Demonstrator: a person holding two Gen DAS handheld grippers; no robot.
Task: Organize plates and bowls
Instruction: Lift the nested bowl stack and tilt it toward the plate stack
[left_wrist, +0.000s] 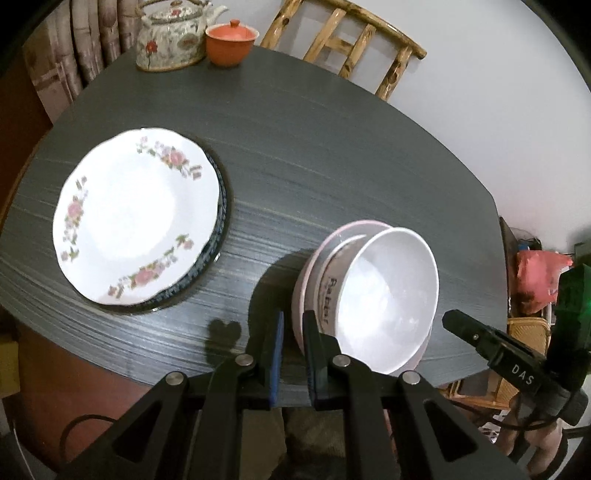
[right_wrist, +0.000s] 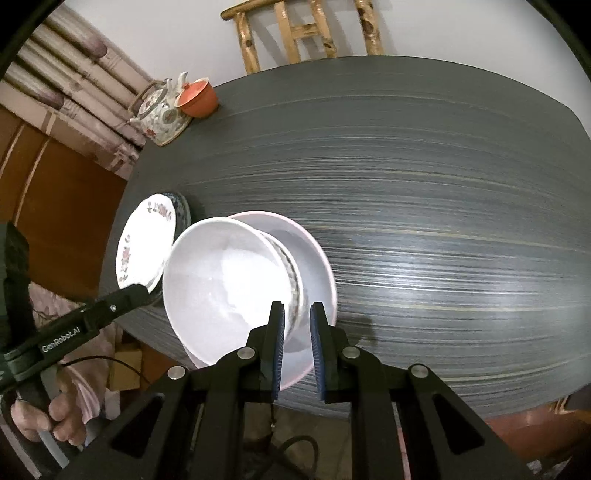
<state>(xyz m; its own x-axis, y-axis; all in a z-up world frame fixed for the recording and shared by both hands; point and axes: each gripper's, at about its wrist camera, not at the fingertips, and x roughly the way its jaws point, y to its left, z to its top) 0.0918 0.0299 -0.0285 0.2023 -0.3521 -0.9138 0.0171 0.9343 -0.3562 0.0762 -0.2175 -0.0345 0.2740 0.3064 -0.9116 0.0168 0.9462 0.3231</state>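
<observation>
Dark grey wood-grain worktop (right_wrist: 443, 206) fills both views. Left tool (left_wrist: 293, 343) and right tool (right_wrist: 297, 332) hang nearly closed and empty, jaws just clear of the tilted white ceramic bowl (left_wrist: 384, 299) near the front edge. It leans inside a lettered white bowl (left_wrist: 332, 295), both on a pale pink plate (right_wrist: 314, 266). Likely risk: a nudge tips the leaning stack or slides it off the edge. Well apart, one floral white plate (left_wrist: 136, 214) tops one dark-rimmed plate (left_wrist: 218, 236). Count: two bowls, three plates.
</observation>
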